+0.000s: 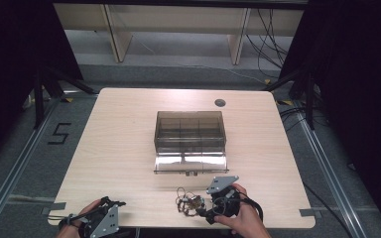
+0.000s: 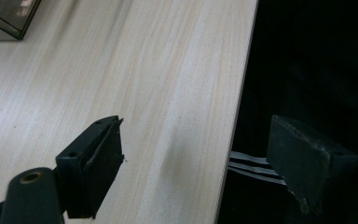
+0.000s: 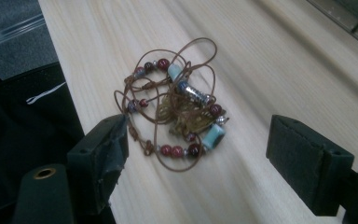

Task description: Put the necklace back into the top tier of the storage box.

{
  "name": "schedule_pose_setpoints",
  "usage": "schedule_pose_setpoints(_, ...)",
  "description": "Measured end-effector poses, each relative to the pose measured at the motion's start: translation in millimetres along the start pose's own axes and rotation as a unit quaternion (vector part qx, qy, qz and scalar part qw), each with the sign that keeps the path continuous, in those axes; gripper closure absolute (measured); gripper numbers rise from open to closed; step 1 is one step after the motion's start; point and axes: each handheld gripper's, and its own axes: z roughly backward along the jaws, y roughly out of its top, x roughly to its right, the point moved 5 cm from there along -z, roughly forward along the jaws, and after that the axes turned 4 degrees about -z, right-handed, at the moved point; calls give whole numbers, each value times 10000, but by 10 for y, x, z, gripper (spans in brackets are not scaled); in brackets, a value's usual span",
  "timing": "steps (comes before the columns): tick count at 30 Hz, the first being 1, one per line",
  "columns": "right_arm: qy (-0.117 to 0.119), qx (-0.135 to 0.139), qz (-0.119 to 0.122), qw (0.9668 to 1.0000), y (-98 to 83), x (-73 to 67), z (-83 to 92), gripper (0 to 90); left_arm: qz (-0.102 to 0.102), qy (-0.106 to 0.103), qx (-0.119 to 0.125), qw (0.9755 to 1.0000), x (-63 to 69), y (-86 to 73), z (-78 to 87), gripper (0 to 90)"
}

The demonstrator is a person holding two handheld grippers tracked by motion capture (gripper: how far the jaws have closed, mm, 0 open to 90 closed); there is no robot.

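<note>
Necklace [image 3: 177, 105]: tangled cord with red and pale blue beads, on the table [image 1: 124, 148] near its front edge.
Right gripper [image 3: 196, 154]: fingers wide apart, nothing held (necklace just ahead of them).
Left gripper [image 2: 196, 163]: fingers spread, empty, straddling the table's edge.
Clear box [image 1: 190, 130]: mid-table, lid open.

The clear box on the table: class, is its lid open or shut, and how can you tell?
Open. The lid lies folded flat on the table in front of the clear box, and the compartments inside are uncovered from above.
</note>
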Motion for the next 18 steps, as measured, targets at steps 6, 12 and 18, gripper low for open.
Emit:
schedule_pose_setpoints(6,70,-233,178,9995,97,-4,-130,226,-15,4,-3,10000,-3,3,5,179)
schedule_pose_setpoints(12,92,-369,241,9990,135,-10,-199,234,-19,0,-6,10000,-2,3,4,179)
schedule_pose_setpoints(18,60,-504,232,9984,163,-8,-271,271,9,-6,20,10000,3,8,0,179)
